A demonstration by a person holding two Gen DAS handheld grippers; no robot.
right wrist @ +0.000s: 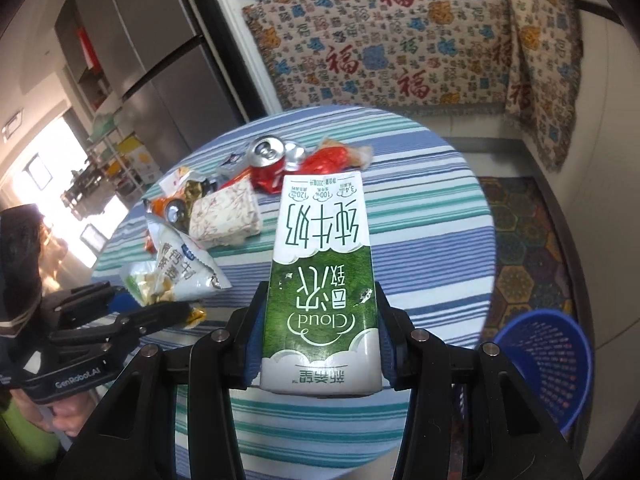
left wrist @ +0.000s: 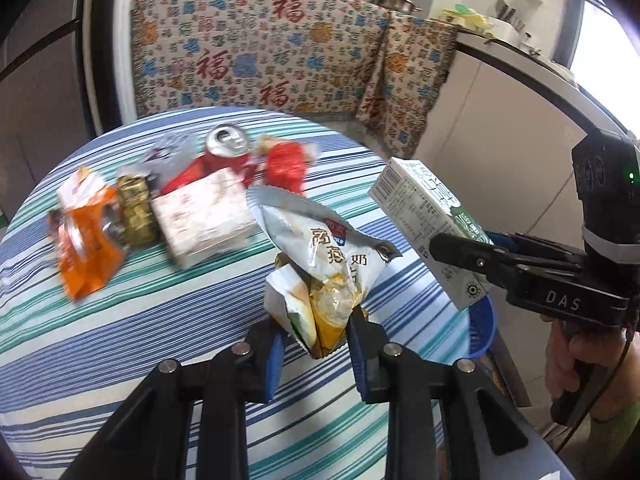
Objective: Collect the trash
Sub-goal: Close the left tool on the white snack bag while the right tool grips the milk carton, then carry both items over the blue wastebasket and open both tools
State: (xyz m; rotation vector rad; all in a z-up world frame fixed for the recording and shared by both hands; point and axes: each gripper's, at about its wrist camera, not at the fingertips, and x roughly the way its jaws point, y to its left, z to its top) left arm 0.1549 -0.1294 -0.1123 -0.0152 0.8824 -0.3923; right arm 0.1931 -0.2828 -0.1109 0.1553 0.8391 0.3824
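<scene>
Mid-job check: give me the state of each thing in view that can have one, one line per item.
Left hand-held gripper: shut on crumpled snack wrappers.
Right hand-held gripper: shut on milk carton.
Green and white milk carton: held, lifted off the table.
Silver and yellow crumpled snack wrappers: held, lifted.
Red drink can: crushed, lying on the table.
Orange foil wrapper: torn open, on the table.
Blue plastic basket: upright on the floor.

Blue basket (left wrist: 482, 330): mostly hidden behind the milk carton (left wrist: 434, 224) and right gripper (left wrist: 460, 250). Carton base covered by that gripper's fingers. Trash pile (left wrist: 160, 208) beyond the left gripper (left wrist: 316, 344) motion-blurred; labels unreadable. Snack bag (left wrist: 328, 264) lower end hidden between the fingers.
</scene>
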